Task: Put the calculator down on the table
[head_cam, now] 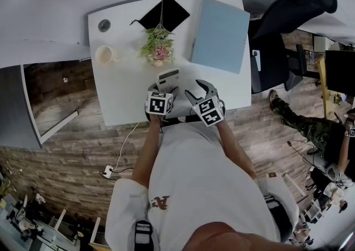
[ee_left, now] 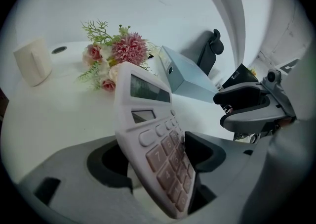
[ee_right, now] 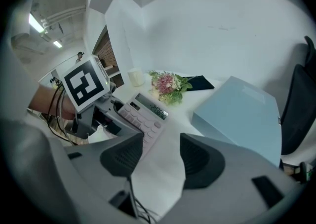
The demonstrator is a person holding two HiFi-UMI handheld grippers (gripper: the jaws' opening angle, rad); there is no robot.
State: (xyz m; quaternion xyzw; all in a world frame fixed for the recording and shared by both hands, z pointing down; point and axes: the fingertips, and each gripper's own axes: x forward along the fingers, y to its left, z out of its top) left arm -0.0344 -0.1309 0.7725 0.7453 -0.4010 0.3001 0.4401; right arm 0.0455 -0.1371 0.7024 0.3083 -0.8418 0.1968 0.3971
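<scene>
person: white shirt, forearms reaching out over the near edge of the table (head_cam: 116, 95), one gripper in each hand
left gripper (ee_left: 155, 158): jaws wide apart, calculator (ee_left: 148, 119) standing between them. Key side leans on the right-hand pad (ee_left: 200, 151); the other pad looks clear of it, table showing in the gap. Reads as not clamped.
right gripper (ee_right: 158, 156): jaws apart, nothing between them, only bare tabletop below. Sits just beside the left gripper, on its right, pointing steeply down.
calculator: pale body, brownish number keys, keys up, display end pointing away from the person towards the flowers (head_cam: 157, 45). It sits on the near part of the table, between the flowers and the front edge. The right gripper view shows it low on the tabletop with its near end inside the left jaws; can't tell if it is fully flat.
flowers: pink and white bunch with green sprigs, lying mid-table, just beyond the calculator
mug (head_cam: 104, 54): cream, left of the flowers, apart from them
blue box (head_cam: 221, 34): light blue, flat, right of the flowers, running towards the far right corner
black folder (head_cam: 165, 13): at the far edge, behind the flowers
chair (head_cam: 288, 17): black, off the table's right side
</scene>
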